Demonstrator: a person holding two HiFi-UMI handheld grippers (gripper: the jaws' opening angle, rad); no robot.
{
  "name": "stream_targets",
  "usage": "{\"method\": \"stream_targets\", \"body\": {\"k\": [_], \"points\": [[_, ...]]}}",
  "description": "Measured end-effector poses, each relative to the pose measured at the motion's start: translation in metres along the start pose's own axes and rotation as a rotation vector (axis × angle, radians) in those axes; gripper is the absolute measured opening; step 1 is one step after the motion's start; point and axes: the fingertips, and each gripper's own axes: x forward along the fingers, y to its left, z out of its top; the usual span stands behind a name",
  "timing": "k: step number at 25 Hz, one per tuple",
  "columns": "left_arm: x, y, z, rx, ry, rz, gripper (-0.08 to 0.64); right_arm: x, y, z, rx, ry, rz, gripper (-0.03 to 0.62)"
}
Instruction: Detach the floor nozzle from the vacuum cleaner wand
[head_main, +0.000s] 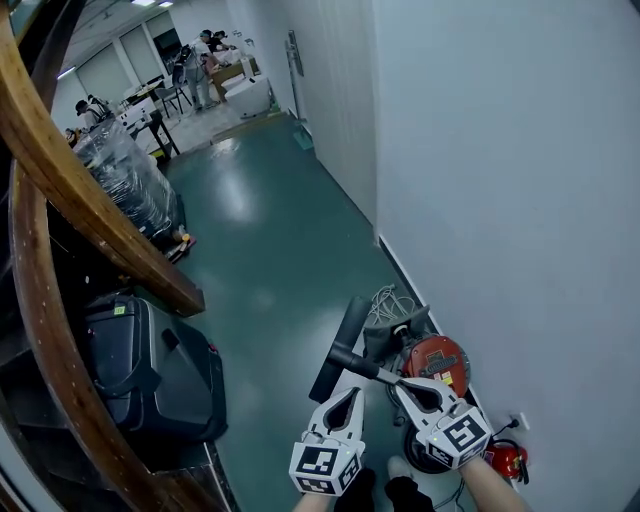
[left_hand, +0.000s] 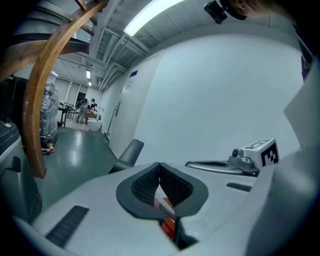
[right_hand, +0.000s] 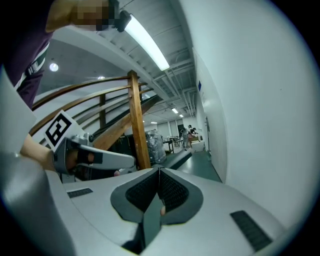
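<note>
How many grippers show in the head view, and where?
2. The left gripper, shut, is at bottom centre above the green floor. The right gripper, shut, is just to its right, overlapping the red vacuum cleaner by the wall. None looks hidden.

— Where are the hands?
— The left gripper (head_main: 350, 391) and right gripper (head_main: 402, 384) are held low and side by side, tips angled toward each other and pointing slightly downward.
— And the jaws?
— Both pairs are closed tight.
</note>
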Motion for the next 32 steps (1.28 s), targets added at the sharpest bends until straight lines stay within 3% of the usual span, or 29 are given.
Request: {"method": "stream_targets", "body": {"k": [6,10,14,18,25,32], "points": [[0.022,0.014,-0.021,-0.112,-0.032,0.037,0.017,0.016,-0.011,-0.05,-0.147,0.126,0.064,0.027],[0.032,0.021,-0.039,-0.172,-0.03,0.051,0.099,0.03,-0.02,-0.077,-0.198,0.157,0.106,0.103],[0.042,0.027,-0.056,-0.245,-0.025,0.059,0.134,0.044,-0.024,-0.102,-0.321,0.216,0.138,0.172],[0.055,0.029,-0.068,-0.323,-0.023,0.054,0.175,0.06,-0.026,-0.128,-0.427,0.277,0.162,0.189],[0.085,0.033,-0.076,-0.435,-0.022,0.059,0.216,0.067,-0.031,-0.142,-0.445,0.282,0.142,0.163],[0.097,0.042,-0.075,-0.46,-0.039,0.082,0.211,0.067,-0.031,-0.144,-0.431,0.264,0.141,0.155]]}}
